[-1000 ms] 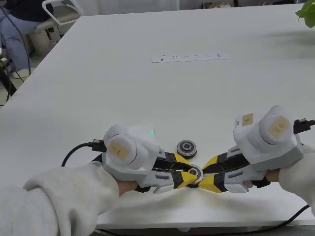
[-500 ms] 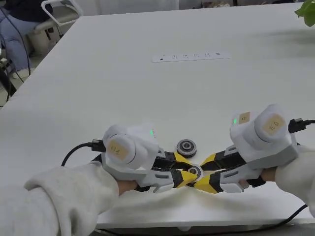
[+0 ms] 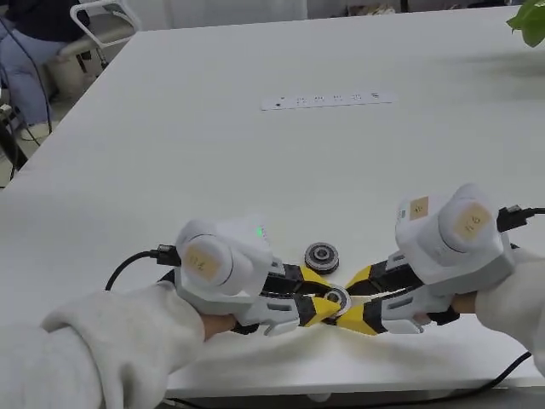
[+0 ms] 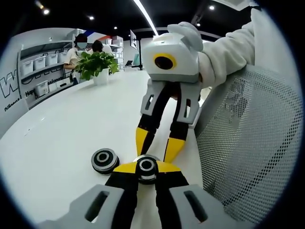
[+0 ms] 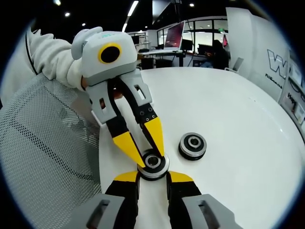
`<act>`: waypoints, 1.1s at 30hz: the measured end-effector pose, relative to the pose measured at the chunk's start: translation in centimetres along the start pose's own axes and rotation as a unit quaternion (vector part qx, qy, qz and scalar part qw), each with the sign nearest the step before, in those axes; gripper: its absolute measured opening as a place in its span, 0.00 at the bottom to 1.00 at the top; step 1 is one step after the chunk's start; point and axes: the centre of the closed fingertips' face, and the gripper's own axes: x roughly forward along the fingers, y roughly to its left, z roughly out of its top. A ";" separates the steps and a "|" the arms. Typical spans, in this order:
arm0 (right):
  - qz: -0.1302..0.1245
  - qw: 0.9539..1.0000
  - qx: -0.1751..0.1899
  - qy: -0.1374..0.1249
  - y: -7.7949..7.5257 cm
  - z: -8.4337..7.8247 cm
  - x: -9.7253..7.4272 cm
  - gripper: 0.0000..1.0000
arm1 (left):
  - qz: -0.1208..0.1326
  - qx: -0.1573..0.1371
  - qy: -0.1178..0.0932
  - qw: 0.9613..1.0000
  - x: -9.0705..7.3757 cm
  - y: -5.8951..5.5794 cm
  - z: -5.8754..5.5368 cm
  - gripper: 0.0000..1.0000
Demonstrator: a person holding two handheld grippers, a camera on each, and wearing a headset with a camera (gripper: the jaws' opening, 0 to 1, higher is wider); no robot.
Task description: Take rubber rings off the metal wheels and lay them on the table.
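White tabletop (image 3: pixel 213 153) is seen under the work. Near its front edge a metal wheel (image 3: pixel 335 298) is gripped from opposite sides. The left gripper (image 3: pixel 322 302) is closed to the wheel's width upon it, and the right gripper (image 3: pixel 351 305) is likewise narrowed onto it. A second wheel (image 3: pixel 322 254), black-rimmed, lies flat just beyond, untouched.

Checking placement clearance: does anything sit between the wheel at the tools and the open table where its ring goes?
Nothing visible blocks it. The wheel sits between left tool and right tool; a second wheel lies just beyond, bare table around.
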 end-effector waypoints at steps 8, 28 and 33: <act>0.001 1.000 -0.023 0.011 0.0 -0.1 -0.1 0.18 | 0.000 0.000 -0.001 1.000 0.0 0.0 0.0 0.08; -0.014 1.000 -0.017 0.022 -0.7 -0.5 -0.4 0.00 | 0.003 -0.003 0.000 1.000 -0.1 0.1 -0.1 0.07; -0.021 0.999 0.029 0.019 -1.2 -0.6 -0.5 0.00 | 0.005 -0.001 0.001 1.000 -0.1 0.1 -0.1 0.07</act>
